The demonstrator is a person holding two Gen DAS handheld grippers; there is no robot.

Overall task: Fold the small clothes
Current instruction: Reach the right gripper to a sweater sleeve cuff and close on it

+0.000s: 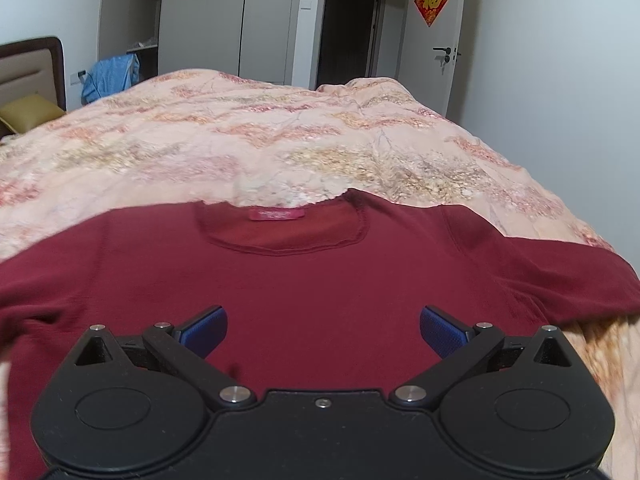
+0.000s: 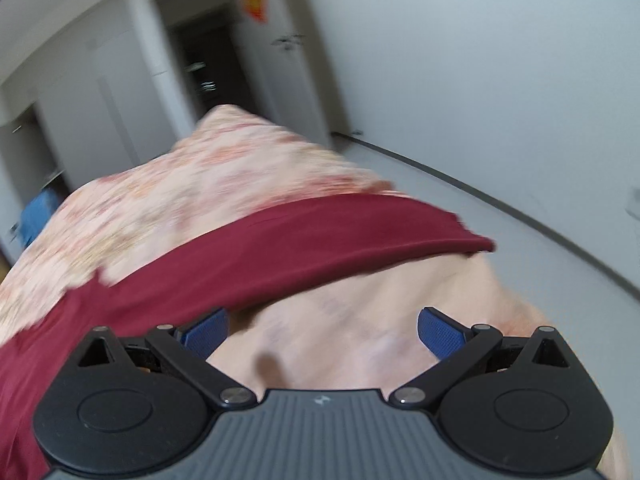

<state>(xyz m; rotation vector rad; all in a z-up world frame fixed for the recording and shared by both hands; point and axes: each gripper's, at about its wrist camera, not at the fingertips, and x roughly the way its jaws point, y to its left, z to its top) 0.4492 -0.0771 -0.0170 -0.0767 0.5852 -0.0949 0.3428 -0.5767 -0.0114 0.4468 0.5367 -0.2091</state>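
A dark red T-shirt point(image 1: 304, 280) lies flat on the bed, collar and label point(image 1: 276, 215) pointing away from me, sleeves spread to both sides. My left gripper point(image 1: 323, 330) hovers over the shirt's chest, open and empty. In the blurred right wrist view, the shirt's right sleeve point(image 2: 320, 236) stretches across the bedspread. My right gripper point(image 2: 323, 330) is open and empty, just below that sleeve, over bare bedspread.
The bed has a pink floral bedspread point(image 1: 280, 140). A headboard and yellow pillow point(image 1: 24, 114) are at far left, with blue cloth point(image 1: 110, 76) by the wardrobe. The bed's right edge drops to grey floor point(image 2: 520, 240) beside a white wall.
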